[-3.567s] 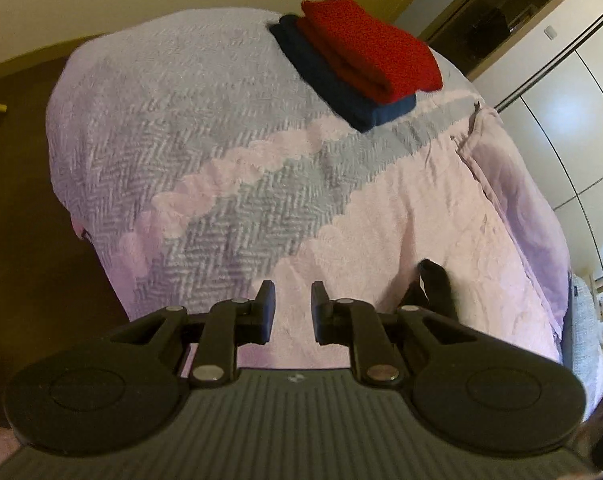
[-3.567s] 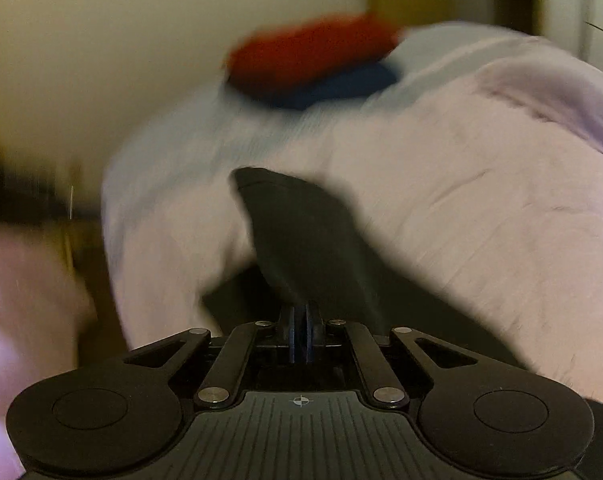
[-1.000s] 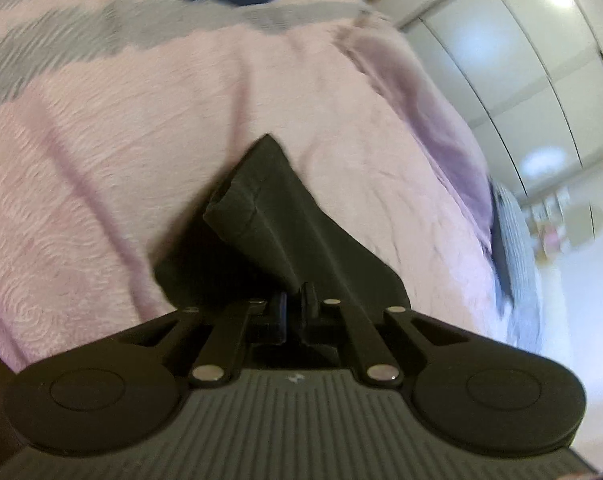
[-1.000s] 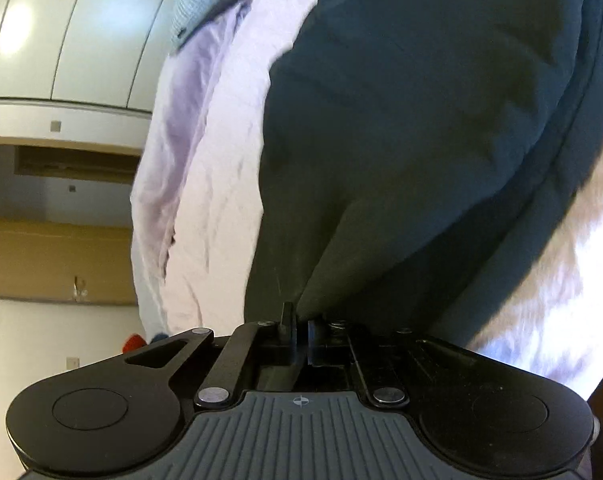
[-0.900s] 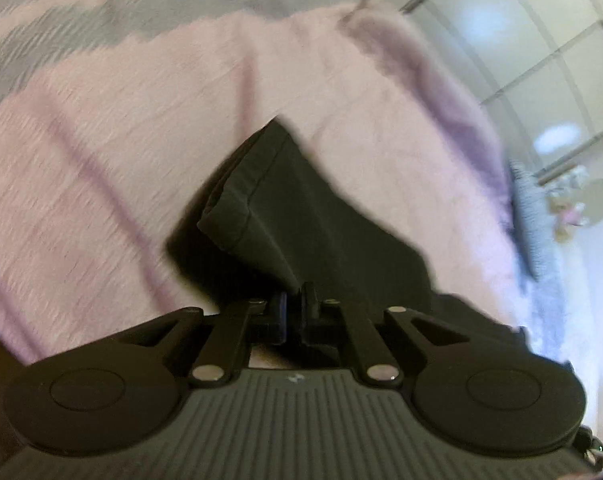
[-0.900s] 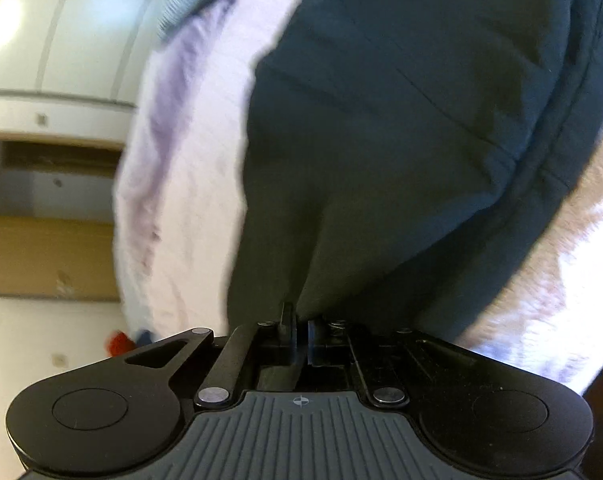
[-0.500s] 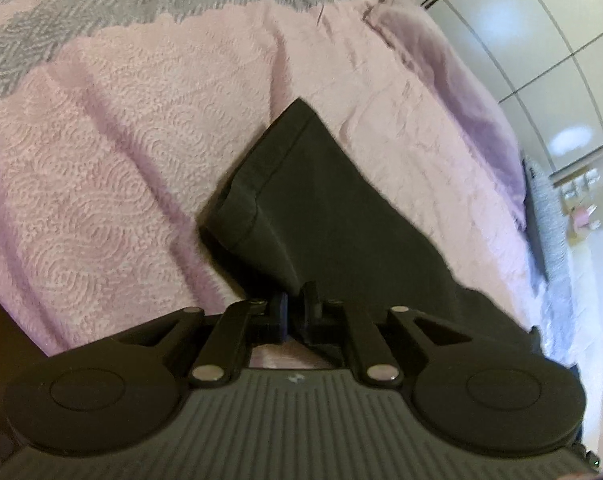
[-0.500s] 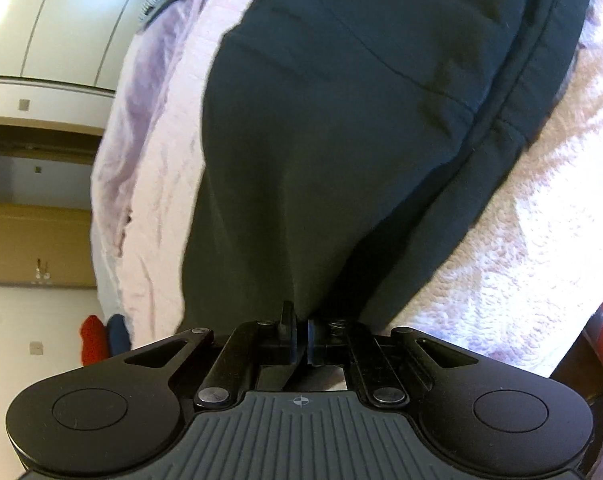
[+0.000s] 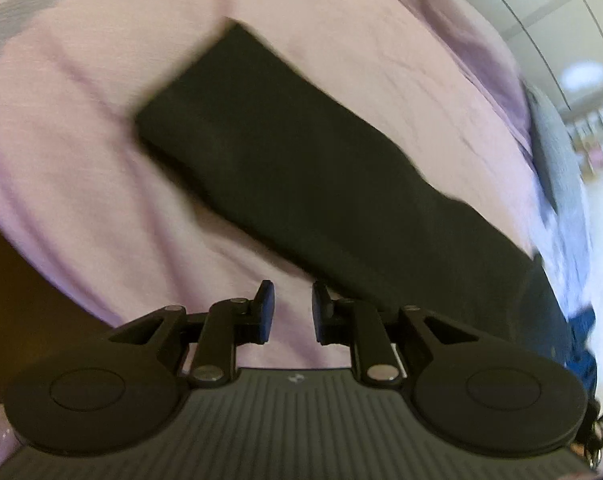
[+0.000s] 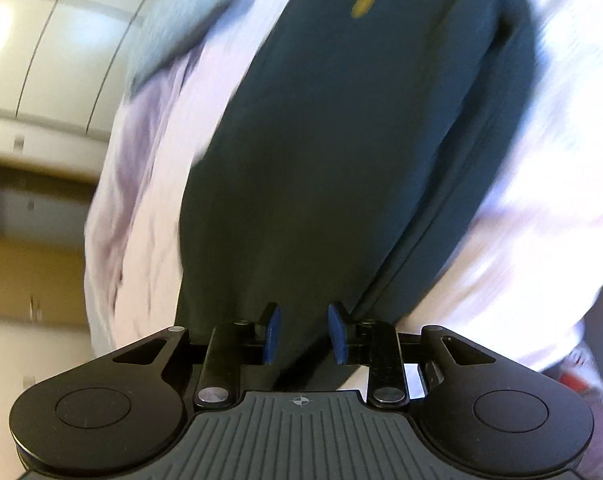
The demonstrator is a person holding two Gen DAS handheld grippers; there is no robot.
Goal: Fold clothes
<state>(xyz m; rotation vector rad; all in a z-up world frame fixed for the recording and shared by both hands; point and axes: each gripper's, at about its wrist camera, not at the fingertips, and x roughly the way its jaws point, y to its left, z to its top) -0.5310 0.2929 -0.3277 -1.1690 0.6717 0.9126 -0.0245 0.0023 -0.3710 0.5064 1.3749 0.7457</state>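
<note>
One dark garment (image 9: 301, 168) lies flat, long axis running diagonally away from both parted, empty grippers, left gripper (image 9: 292, 312) and right gripper (image 10: 303, 332).

Left gripper (image 9: 292, 312): matte black body, two round discs at either side, ribbed grey centre plate with a small emblem, silver pivot screws on black linkage arms, black finger pads (image 9: 266, 304).

Right gripper (image 10: 304, 330): same black housing, ribbed grey plate with a crosshair mark, silver screws, blue finger pads (image 10: 272, 330).

Pink bedspread (image 9: 81, 168), dark garment (image 9: 301, 176) lying flat
</note>
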